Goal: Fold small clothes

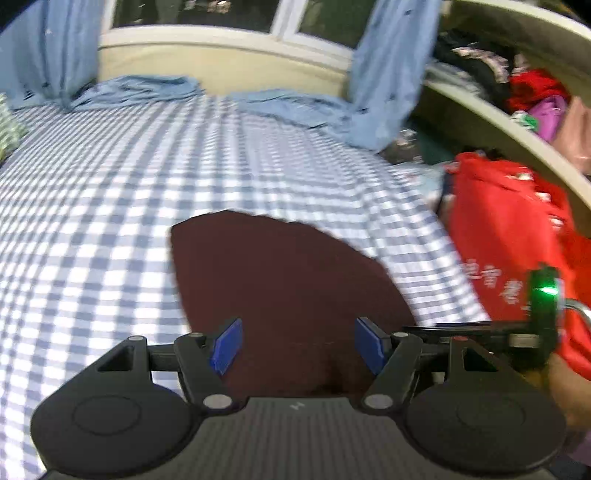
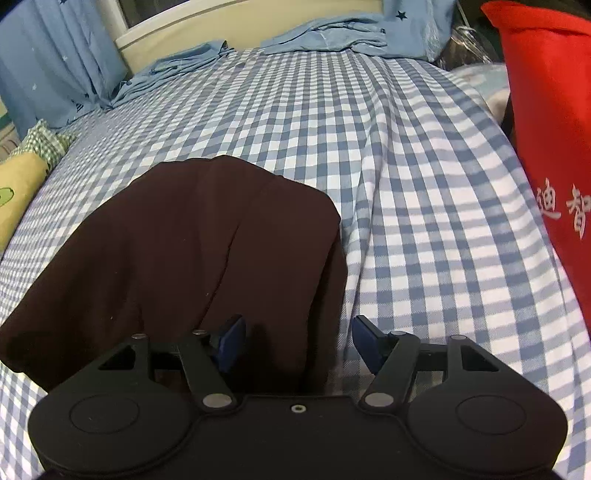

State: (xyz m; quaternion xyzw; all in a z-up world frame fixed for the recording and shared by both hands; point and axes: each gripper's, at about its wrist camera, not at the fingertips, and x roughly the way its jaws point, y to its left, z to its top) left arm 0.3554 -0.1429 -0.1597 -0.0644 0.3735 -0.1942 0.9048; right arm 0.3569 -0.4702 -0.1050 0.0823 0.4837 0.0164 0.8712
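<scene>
Clearly both the left gripper (image 1: 299,345) and right gripper (image 2: 299,345) stand released; the dark garment (image 2: 192,251) looks soft and limp, so you pinch its near hem.

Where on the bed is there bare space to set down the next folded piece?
Bare checked sheet lies between the dark garment and the red bag, and beyond the garment toward the folded blue clothes. The pillow side is tighter.

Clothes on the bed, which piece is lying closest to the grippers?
The dark maroon garment, right in front of both open grippers. The light blue folded clothes lie far back by the headboard.
</scene>
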